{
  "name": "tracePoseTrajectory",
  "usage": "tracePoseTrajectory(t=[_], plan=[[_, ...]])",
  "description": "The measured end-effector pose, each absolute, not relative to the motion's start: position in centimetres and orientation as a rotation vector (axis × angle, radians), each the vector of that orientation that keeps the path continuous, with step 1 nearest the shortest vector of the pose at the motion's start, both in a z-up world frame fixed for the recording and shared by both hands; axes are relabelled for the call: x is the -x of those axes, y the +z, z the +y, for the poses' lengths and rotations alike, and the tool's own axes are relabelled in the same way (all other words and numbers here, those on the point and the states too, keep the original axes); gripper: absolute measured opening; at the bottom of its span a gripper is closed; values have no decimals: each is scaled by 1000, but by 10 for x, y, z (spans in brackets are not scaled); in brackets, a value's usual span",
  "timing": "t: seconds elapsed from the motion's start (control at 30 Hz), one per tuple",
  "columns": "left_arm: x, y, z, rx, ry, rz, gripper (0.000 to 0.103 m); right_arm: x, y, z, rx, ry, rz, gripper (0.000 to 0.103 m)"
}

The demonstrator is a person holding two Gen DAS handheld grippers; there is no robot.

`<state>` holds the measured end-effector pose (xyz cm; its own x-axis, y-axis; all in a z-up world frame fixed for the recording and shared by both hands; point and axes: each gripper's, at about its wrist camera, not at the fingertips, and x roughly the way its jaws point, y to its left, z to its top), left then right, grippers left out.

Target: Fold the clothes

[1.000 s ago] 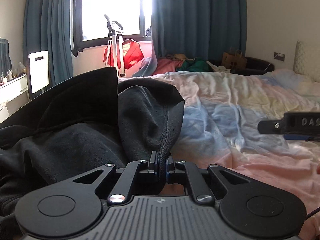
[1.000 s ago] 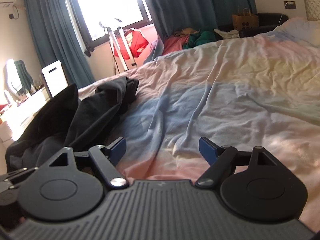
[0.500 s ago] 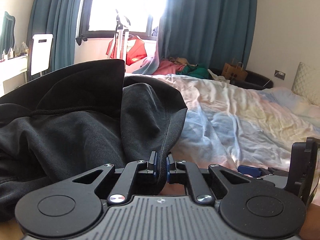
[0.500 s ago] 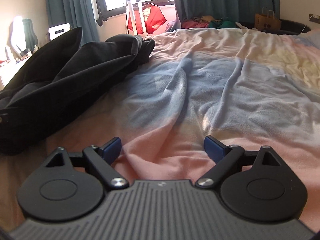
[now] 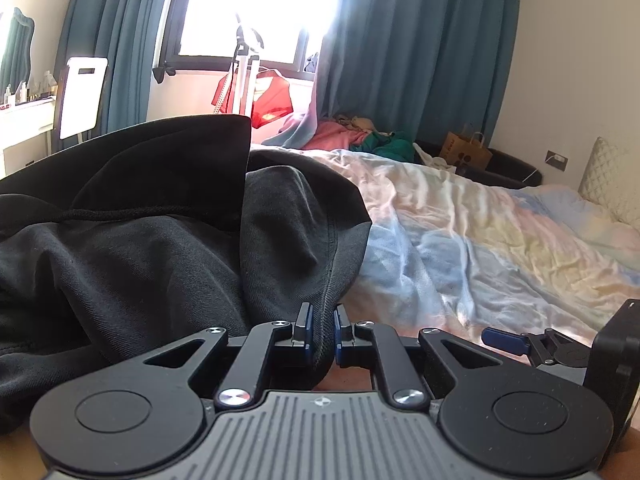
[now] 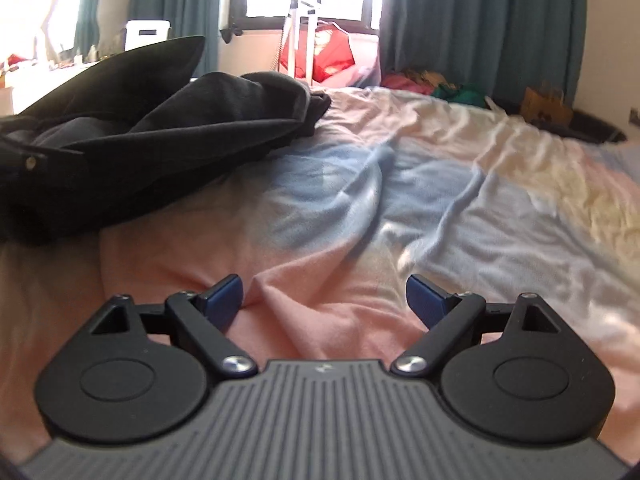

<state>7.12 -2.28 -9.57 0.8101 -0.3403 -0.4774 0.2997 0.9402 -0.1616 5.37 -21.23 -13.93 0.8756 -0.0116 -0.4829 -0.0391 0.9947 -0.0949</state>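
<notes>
Teal curtains [image 5: 420, 60] frame a bright window behind my bed, which is covered by a rumpled pastel pink, blue and yellow blanket [image 5: 480, 240]. At nine o'clock in both views lies the heaped black cotton hoodie [image 5: 140, 248], resting on the blanket. My left gripper [image 5: 321, 326] pinches its stitched hem between blue pads. At three o'clock in the left view sits my right gripper [image 6: 324, 294], spread wide and empty, low over the pink cloth.
</notes>
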Motion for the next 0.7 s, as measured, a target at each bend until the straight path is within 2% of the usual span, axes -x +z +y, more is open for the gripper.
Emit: tracePoseTrajectory(t=[0.33, 0.7], plan=[[-67, -98, -71, -10, -440, 490, 11, -43, -149, -203, 129, 75, 489, 90], [-58, -99, -100, -55, -529, 471, 11, -50, -152, -230, -61, 148, 525, 91]])
